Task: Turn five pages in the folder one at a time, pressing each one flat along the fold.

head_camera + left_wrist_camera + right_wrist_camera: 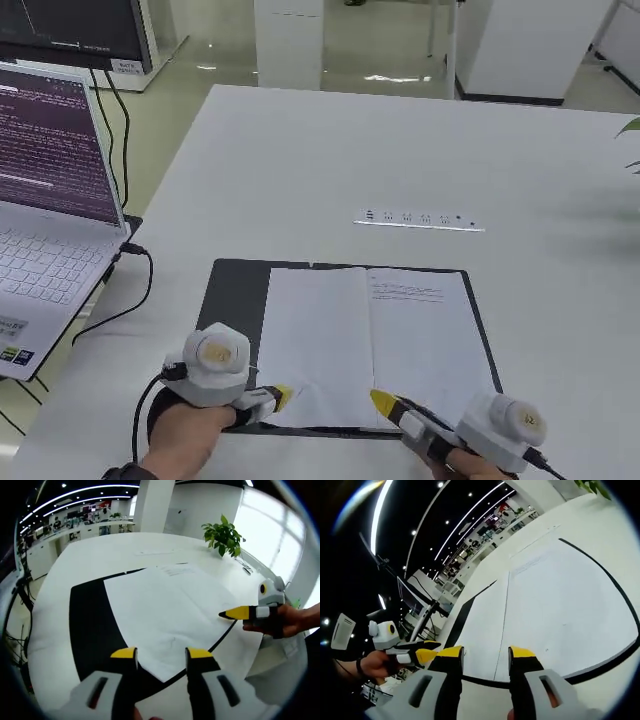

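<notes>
Left gripper (161,654) and right gripper (485,652), jaws apart, seemingly hover above folder (232,300).

My folder (232,300) is black, its pages (318,345) white with faint dark lines of text. My left gripper (283,396) and right gripper (381,402) are white with yellow tips. The table (330,150) is white.

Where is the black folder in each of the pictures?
Head view: the folder lies open at the bottom middle.
Left gripper view: the folder spreads across the middle.
Right gripper view: the folder runs from the middle to the right.
Shared landmark: the printed lines topping its right page.
</notes>
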A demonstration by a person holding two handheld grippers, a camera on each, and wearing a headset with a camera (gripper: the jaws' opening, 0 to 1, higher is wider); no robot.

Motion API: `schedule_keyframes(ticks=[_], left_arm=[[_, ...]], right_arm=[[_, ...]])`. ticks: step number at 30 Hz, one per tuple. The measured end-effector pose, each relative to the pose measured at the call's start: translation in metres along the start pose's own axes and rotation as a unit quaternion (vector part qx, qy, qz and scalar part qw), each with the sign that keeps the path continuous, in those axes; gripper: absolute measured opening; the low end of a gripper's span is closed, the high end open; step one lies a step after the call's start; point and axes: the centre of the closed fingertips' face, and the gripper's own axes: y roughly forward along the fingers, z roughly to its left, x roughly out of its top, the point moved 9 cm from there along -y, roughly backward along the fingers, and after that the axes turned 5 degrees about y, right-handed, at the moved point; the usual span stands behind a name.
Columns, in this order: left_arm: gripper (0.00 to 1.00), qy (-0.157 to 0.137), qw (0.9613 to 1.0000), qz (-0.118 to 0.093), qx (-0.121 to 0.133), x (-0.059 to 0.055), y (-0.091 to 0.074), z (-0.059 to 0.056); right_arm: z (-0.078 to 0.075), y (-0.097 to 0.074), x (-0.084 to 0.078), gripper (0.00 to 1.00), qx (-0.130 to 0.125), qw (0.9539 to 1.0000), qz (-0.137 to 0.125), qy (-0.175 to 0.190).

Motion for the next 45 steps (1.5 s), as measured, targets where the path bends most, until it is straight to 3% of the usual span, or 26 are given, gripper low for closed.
schedule_keyframes(ticks=[5,12,15,19,26,33,39,45], left_arm=[[0.39,0.002,0.9999,-0.016,-0.005,0.009,-0.010,-0.002],[0.44,0.023,0.9990,-0.037,0.003,0.024,-0.032,0.001],[0.47,0.025,0.9985,-0.048,0.009,0.031,-0.043,0.003],[0.52,0.039,0.9976,-0.056,0.012,0.037,-0.053,0.003],[0.60,0.061,0.9955,-0.072,0.013,0.044,-0.073,0.000],[0.67,0.067,0.9943,-0.079,0.021,0.036,-0.100,-0.001],[0.69,0.046,0.9947,-0.085,0.034,0.025,-0.113,-0.001],[0.75,0.043,0.9954,-0.079,0.032,0.022,-0.111,-0.006]], right_arm=[[0.001,-0.010,0.011,0.38,-0.004,0.9995,0.000,-0.031],[0.007,-0.035,0.048,0.46,0.001,0.9960,-0.043,-0.078],[0.012,-0.051,0.062,0.48,-0.008,0.9918,-0.057,-0.114],[0.014,-0.068,0.069,0.55,-0.019,0.9859,-0.053,-0.158],[0.015,-0.099,0.072,0.61,-0.028,0.9812,-0.065,-0.179],[0.011,-0.123,0.065,0.65,-0.057,0.9764,-0.053,-0.201],[0.006,-0.140,0.058,0.68,-0.073,0.9770,-0.064,-0.190],[0.002,-0.145,0.052,0.68,-0.078,0.9778,-0.058,-0.185]])
